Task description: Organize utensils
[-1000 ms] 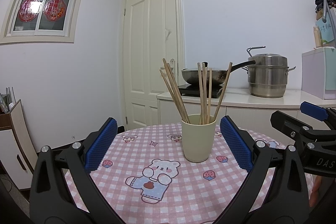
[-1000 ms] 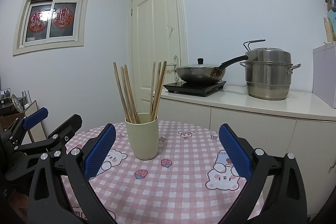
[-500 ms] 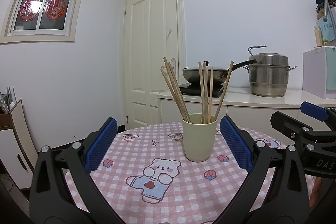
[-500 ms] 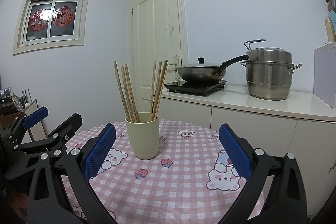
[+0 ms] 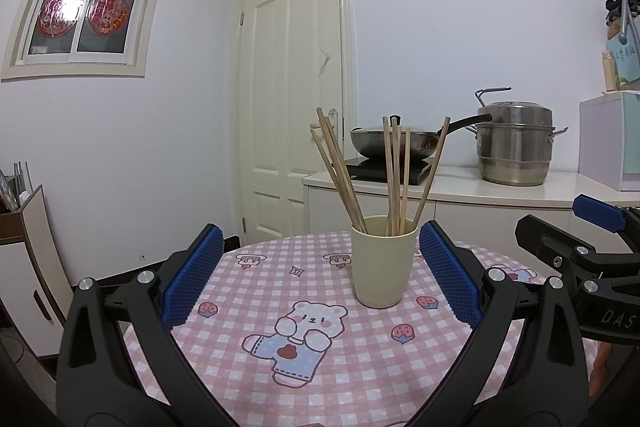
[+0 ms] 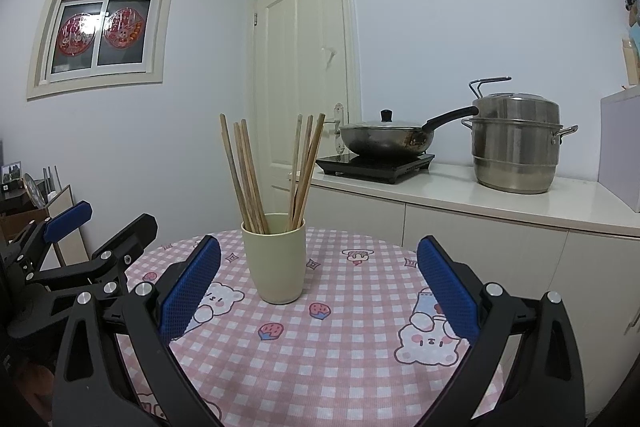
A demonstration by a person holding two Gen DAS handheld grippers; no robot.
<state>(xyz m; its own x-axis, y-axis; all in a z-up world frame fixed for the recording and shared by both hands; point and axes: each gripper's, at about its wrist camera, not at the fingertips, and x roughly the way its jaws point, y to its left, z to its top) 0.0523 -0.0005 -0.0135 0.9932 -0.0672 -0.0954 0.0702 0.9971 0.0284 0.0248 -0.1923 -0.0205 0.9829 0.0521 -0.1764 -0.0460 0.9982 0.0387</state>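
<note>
A home kitchen: a white counter (image 6: 480, 201) carries an induction hob (image 6: 376, 163) with a lidded wok (image 6: 384, 139), and right of the wok a steel steamer pot (image 6: 516, 147) (its lid on).

Chopsticks (image 5: 394, 175) — bare, matt wood. Cup (image 5: 382, 261): smooth matt plastic. Tablecloth (image 5: 352, 359): checked woven cloth. Steamer pot (image 6: 516, 147) — brushed, shiny metal. Gripper pads (image 6: 188, 291): blue, finely textured rubber.

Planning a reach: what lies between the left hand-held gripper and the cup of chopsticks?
Only bare checked tablecloth, as the left wrist view shows; the cup stands ahead of the open left hand-held gripper.
</note>
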